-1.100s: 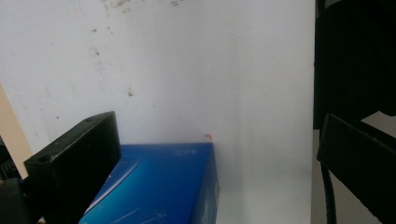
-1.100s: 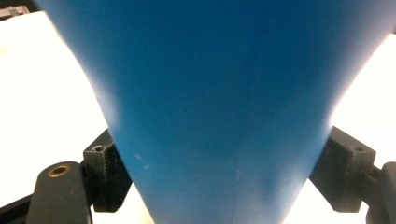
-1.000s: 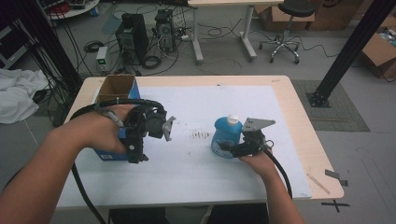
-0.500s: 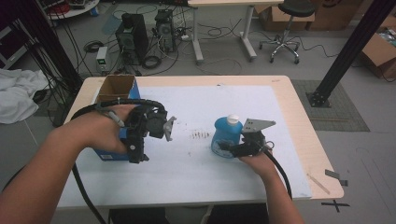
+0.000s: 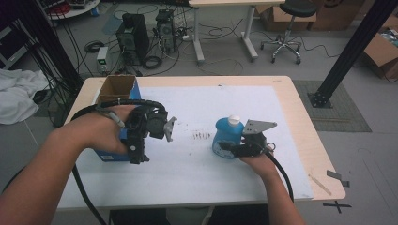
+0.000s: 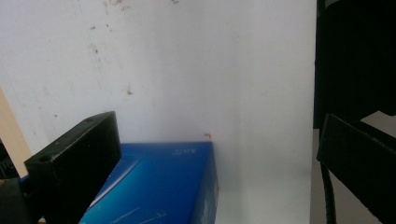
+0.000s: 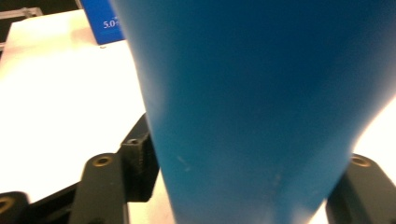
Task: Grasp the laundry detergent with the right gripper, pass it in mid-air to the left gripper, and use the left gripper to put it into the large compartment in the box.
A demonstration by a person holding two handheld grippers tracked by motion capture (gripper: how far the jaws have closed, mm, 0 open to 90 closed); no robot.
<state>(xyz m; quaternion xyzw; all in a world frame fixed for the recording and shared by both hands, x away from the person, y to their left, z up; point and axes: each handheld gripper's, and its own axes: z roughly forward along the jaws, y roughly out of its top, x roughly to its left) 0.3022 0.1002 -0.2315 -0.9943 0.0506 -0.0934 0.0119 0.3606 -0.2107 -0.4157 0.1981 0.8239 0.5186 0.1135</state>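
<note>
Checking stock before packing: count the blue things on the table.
2. A blue bottle right of centre, between the right gripper's jaws; a blue box at the left edge, under the left gripper. More may be hidden inside the box.

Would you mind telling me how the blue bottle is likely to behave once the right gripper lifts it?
The blue bottle looks like smooth plastic, so it may slip or flex a little in the right gripper. It narrows where the jaws close on it in the right gripper view, which probably helps the hold. Its white cap is on, so spilling seems unlikely.
</note>
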